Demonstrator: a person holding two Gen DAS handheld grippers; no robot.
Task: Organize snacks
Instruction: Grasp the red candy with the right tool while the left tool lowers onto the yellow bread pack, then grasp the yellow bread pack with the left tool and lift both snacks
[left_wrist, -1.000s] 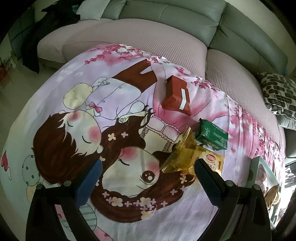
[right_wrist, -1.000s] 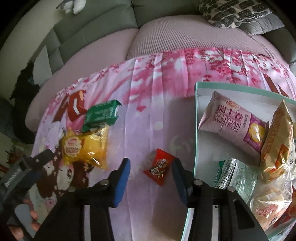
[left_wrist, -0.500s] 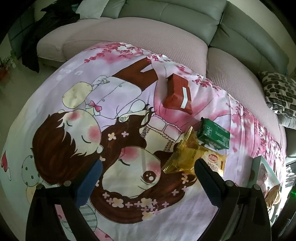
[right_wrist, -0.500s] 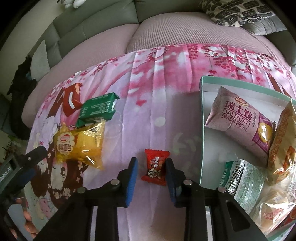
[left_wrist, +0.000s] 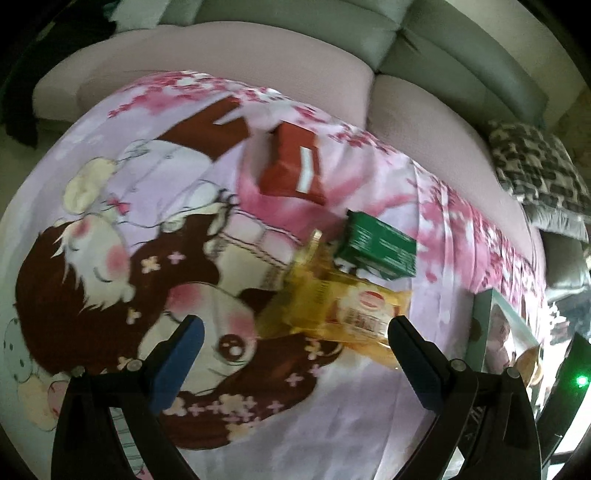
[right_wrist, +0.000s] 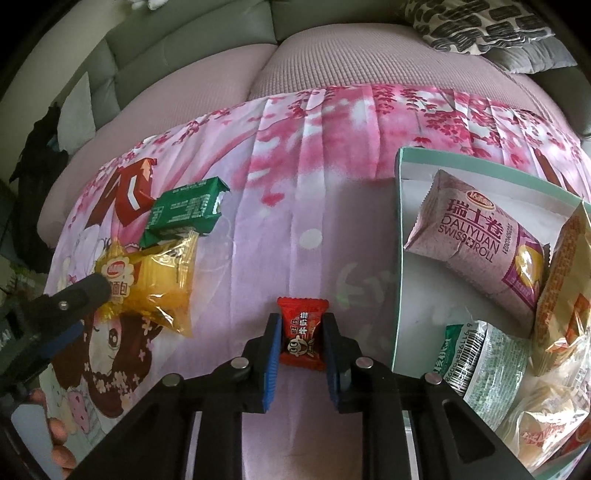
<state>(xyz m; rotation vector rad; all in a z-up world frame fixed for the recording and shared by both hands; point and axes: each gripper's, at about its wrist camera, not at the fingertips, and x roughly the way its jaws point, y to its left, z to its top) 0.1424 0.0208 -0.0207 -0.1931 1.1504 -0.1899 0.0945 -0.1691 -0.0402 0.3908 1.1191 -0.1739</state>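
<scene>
Pink cartoon-print cloth (right_wrist: 314, 177) covers the tabletop before a sofa (right_wrist: 184, 48). Right tongs (right_wrist: 300, 347) clenched on 1 red candy (right_wrist: 303, 334), beside the teal box (right_wrist: 398, 258) (snacks inside). Left tongs (left_wrist: 295, 328) released, hovering at the yellow bread packet (left_wrist: 332, 306); green packet (left_wrist: 380, 247) adjacent.

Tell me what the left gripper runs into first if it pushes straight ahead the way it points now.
Most likely the yellow bread packet: it lies between the open left gripper fingers, slightly toward the right one. Depth is hard to judge; the printed cloth could come first.
</scene>
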